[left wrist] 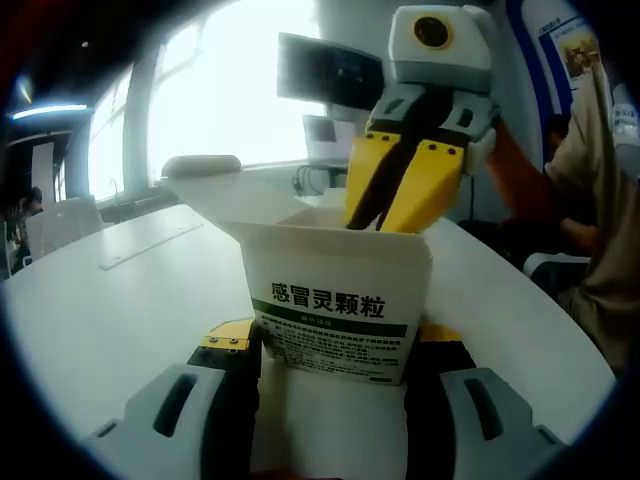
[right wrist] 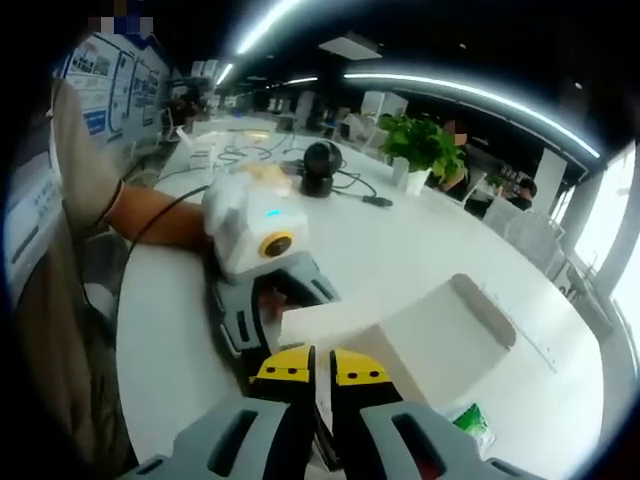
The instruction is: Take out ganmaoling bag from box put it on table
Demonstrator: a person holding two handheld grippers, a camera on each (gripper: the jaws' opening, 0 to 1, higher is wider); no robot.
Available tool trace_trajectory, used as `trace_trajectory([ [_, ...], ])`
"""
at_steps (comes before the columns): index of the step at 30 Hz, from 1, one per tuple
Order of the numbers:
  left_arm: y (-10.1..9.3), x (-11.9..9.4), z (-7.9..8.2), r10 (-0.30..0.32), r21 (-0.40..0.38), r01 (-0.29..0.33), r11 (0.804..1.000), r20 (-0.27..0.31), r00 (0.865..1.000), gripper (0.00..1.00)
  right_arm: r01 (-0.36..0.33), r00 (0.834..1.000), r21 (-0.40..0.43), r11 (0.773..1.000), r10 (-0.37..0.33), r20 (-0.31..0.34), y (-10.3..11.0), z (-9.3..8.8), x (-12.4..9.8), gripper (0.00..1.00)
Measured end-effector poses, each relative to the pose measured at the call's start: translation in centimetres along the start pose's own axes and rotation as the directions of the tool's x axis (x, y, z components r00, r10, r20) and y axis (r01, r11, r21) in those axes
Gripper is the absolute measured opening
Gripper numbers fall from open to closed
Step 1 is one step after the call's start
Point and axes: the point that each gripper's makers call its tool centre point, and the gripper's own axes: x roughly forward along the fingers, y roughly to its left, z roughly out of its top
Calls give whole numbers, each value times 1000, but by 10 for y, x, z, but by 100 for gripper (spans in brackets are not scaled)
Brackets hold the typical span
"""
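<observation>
A white ganmaoling box with green print stands upright on the white table, top flap folded open. My left gripper is shut on the box's lower sides. My right gripper comes down from above, its yellow fingers dipped into the open top, tips hidden inside. In the right gripper view the right gripper has its jaws almost together at the box mouth, and the left gripper holds the box's far side. A small green packet lies on the table beside the box.
A person's arm and torso are close by the table's edge. A black round device with cables and a potted plant sit farther along the table. A monitor stands behind the box.
</observation>
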Motion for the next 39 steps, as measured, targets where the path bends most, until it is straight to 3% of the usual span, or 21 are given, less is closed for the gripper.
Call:
trace_trajectory([
  [17,0,0,1,0,1,0,1000,0,1000,49,12,998,21,1000,-11,-54,-18,-15,3,2],
  [30,0,1,1,0,2,0,1000,0,1000,49,-93,976,5,996,92,-198,-15,-31,14,0],
  [39,0,1,1,0,2,0,1000,1,1000,49,-87,982,-8,996,84,-172,-14,-28,8,0],
])
